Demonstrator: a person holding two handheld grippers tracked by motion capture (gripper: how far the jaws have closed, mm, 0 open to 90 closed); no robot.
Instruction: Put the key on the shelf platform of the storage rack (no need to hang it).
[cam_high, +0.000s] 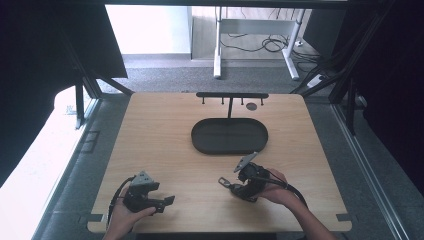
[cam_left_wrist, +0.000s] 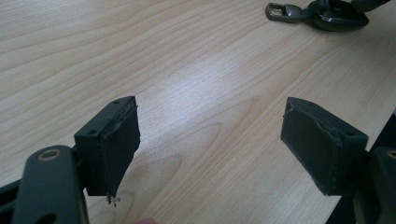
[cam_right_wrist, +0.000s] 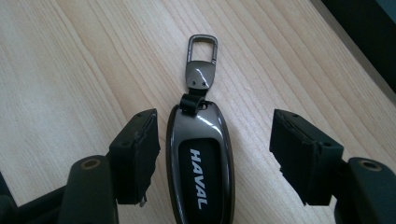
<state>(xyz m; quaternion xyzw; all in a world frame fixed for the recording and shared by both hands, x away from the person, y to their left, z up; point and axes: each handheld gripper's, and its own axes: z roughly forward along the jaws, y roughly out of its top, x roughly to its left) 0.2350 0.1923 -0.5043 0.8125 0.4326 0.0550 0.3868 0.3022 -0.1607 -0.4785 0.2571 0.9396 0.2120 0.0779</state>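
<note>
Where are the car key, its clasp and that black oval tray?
car key (cam_right_wrist: 201, 177): right gripper view, lettered black face.
clasp (cam_right_wrist: 202, 48): right gripper view, metal loop.
black oval tray (cam_high: 200, 142): high view, left rim.

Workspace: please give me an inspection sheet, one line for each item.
Surface: wooden table, bare grain.
Job's things: key fob flat on table between right gripper's jaws, clip ring pointing away; not gripped.
Clutter: black oval tray; black hook rack behind it.
Grippers: left gripper open over bare wood; right gripper open.
Cables: one from each gripper; more on floor behind.
Surroundings: grey floor, white desk legs.
</note>
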